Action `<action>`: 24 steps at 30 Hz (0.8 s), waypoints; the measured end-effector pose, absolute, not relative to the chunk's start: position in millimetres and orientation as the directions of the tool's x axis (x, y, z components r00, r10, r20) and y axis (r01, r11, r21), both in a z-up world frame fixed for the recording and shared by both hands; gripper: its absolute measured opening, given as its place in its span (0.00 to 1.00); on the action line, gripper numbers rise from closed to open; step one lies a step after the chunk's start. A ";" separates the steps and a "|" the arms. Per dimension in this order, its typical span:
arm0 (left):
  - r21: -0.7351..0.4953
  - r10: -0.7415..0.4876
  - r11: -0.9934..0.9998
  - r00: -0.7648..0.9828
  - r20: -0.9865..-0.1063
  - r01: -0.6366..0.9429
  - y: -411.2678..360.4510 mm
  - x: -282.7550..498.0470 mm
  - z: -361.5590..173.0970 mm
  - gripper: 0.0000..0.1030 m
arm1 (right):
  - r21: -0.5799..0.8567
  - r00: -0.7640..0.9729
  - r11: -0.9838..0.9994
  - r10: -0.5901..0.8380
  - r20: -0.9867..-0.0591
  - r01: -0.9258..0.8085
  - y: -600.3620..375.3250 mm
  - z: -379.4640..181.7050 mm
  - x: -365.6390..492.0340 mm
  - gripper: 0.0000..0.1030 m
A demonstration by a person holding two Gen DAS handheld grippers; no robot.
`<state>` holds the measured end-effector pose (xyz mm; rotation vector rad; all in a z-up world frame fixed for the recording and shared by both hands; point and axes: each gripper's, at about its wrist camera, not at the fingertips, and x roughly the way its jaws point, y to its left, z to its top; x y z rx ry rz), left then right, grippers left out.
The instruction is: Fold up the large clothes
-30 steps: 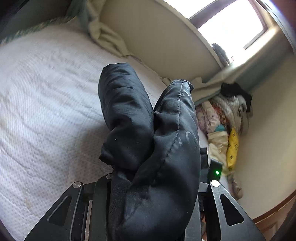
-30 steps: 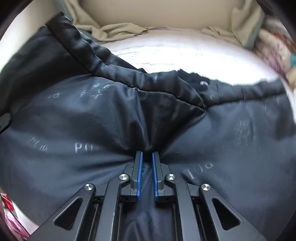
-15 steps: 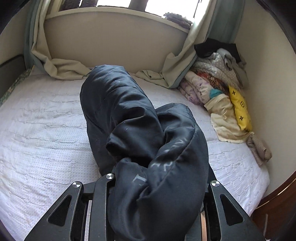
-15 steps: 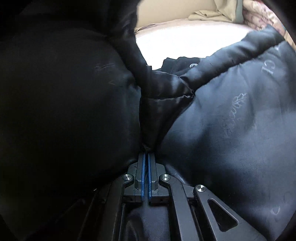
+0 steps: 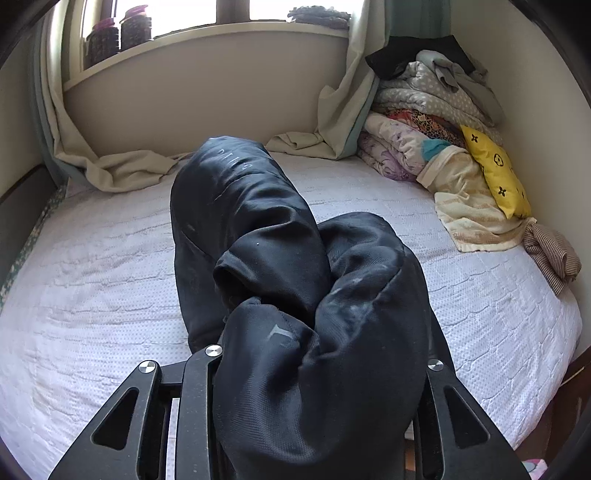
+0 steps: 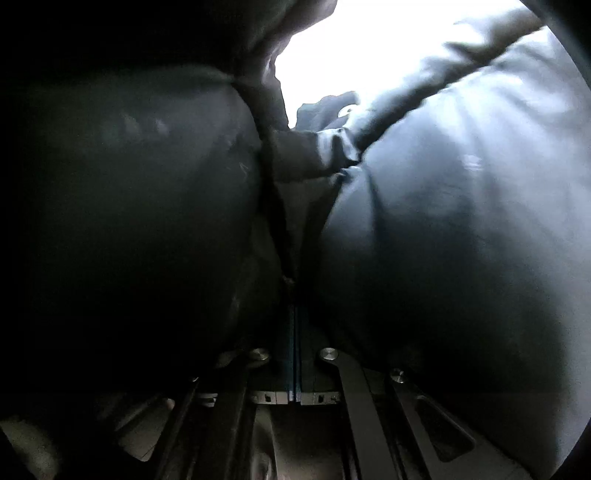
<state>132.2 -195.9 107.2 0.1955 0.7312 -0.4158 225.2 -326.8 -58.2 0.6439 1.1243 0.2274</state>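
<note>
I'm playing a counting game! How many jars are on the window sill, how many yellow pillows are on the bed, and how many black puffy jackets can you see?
Jars on the window sill: 2, one beside the other
Yellow pillows: 1, the yellow pillow by the heap of bedding
Black puffy jackets: 1, the black jacket held in the grippers
Total: 4

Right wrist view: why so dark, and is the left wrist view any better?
Right wrist view: the black padded jacket fills the lens, underexposed, with a blown-out white patch at top and soft blur; the right gripper shows dimly, its blue fingers pinched on fabric. Left wrist view: evenly daylit and sharp, fisheye bending the bed and window sill; the jacket bundle hides the left gripper fingers.
</note>
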 end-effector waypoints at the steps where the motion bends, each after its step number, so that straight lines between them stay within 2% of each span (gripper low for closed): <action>1: 0.036 -0.297 0.899 0.666 -0.684 0.437 -199.7 131.5 105.2 0.38 | 0.578 0.437 0.801 0.470 -0.767 0.154 -334.7 -51.3 219.7 0.00; 2: 0.044 -0.295 0.896 0.665 -0.687 0.443 -203.9 130.4 102.6 0.39 | 0.570 0.449 0.805 0.454 -0.770 0.164 -344.4 -42.8 212.7 0.01; 5: 0.056 -0.299 0.885 0.657 -0.692 0.462 -215.6 126.3 96.5 0.40 | 0.478 0.524 0.859 0.327 -0.786 0.183 -373.0 -11.3 189.5 0.17; 7: 0.076 -0.294 0.876 0.655 -0.696 0.476 -224.5 123.8 91.0 0.41 | 0.370 0.583 0.900 0.178 -0.793 0.228 -390.2 5.7 176.0 0.50; 8: 0.089 -0.291 0.873 0.657 -0.696 0.480 -228.6 122.9 88.9 0.41 | 0.324 0.596 0.908 0.109 -0.795 0.266 -399.5 9.5 170.8 0.55; 11: 0.110 -0.285 0.865 0.660 -0.696 0.489 -236.0 120.3 84.2 0.41 | 0.294 0.537 0.891 0.069 -0.841 0.346 -423.0 -7.3 168.6 0.58; 13: 0.107 -0.286 0.865 0.657 -0.698 0.491 -235.9 120.0 83.7 0.41 | 0.432 0.494 0.801 0.200 -0.846 0.415 -442.6 -38.4 171.1 0.58; 15: 0.104 -0.288 0.866 0.658 -0.696 0.489 -233.6 119.6 84.6 0.41 | 0.550 0.507 0.696 0.302 -0.807 0.461 -457.0 -58.7 172.2 0.64; 17: 0.101 -0.291 0.866 0.657 -0.695 0.490 -230.0 119.6 87.2 0.41 | 0.623 0.522 0.621 0.371 -0.768 0.476 -462.2 -72.9 176.5 0.64; 24: 0.135 -0.266 0.867 0.674 -0.689 0.481 -215.7 110.6 93.4 0.41 | 0.562 0.518 0.703 0.315 -0.795 0.436 -423.4 -69.7 199.7 0.64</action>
